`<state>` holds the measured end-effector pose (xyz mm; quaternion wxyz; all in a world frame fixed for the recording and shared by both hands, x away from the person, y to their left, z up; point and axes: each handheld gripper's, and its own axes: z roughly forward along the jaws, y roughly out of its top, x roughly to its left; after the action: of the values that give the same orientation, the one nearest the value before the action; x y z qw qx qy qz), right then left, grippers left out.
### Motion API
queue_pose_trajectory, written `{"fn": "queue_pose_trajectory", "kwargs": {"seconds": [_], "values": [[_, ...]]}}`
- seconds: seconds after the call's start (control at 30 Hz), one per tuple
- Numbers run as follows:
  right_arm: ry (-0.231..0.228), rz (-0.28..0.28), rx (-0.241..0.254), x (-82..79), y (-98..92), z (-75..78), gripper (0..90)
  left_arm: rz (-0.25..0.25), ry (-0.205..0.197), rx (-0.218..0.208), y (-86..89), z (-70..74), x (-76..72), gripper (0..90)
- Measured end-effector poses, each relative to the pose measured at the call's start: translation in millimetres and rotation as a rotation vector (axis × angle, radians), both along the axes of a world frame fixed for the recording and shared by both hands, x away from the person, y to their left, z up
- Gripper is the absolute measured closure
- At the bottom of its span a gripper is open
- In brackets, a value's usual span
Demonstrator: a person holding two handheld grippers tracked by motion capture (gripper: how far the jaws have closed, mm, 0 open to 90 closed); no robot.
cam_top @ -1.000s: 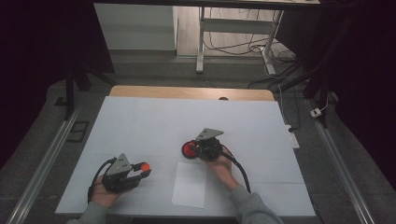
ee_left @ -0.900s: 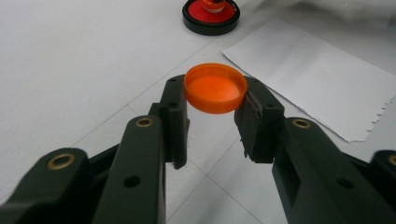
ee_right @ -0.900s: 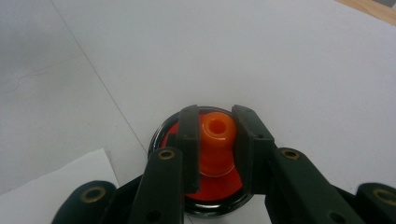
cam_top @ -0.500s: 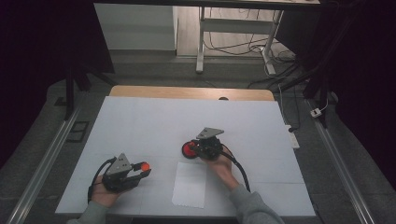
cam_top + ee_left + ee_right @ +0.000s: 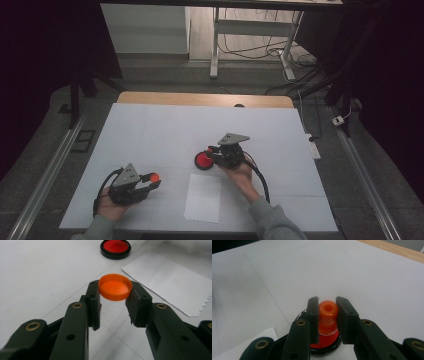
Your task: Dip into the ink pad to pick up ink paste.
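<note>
A person sits at a table covered in white, holding a two-jaw gripper in each hand, with a sheet of white paper (image 5: 202, 197) lying flat near the front edge as the landmark. The left gripper (image 5: 150, 181), well to the left of the paper, has its jaws closed on a small orange cap (image 5: 115, 287), pinched across its rim and held clear of the table with its hollow side facing up. The right gripper (image 5: 212, 154), just beyond the paper's far edge, has its jaws closed on the neck of a small orange stamp (image 5: 327, 315), which stands upright on a round red ink pad (image 5: 203, 160) in a black case. Both orange pieces look like light, rigid, smooth plastic, so they will probably slip if squeezed off-centre; the cap is best gripped across its widest rim, the stamp around its narrow waist below the knob. The ink pad is likely soft and wet, and would smear whatever it touches. The stamp's printing face is hidden against the pad, so its design cannot be seen. The paper (image 5: 172, 281) has faint marks too small to read, and its near edge is ragged. The room beyond the table is dark and hard to make out.
</note>
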<state>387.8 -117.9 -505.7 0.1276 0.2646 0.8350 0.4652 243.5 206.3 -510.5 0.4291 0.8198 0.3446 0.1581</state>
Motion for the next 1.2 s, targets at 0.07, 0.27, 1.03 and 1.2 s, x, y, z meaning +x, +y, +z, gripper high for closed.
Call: {"fn": "queue_pose_trajectory", "kwargs": {"seconds": [0.07,0.27,1.03,1.2], "values": [[-0.002,0.004,-0.004,-0.9,-0.9,1.6,72.2,0.000,0.001,0.000,-0.1,-0.2,0.0,65.0],[-0.005,0.003,0.006,-4.1,-5.6,6.0,72.2,0.002,0.000,0.001,-0.3,-0.6,0.3,65.0],[-0.015,-0.012,0.033,-30.5,-32.6,19.7,72.1,0.002,0.004,0.009,-1.0,-2.5,1.9,64.9],[-0.012,-0.014,0.046,-36.0,-38.4,21.3,72.1,0.000,0.005,0.009,-1.1,-2.7,2.1,64.9]]}}
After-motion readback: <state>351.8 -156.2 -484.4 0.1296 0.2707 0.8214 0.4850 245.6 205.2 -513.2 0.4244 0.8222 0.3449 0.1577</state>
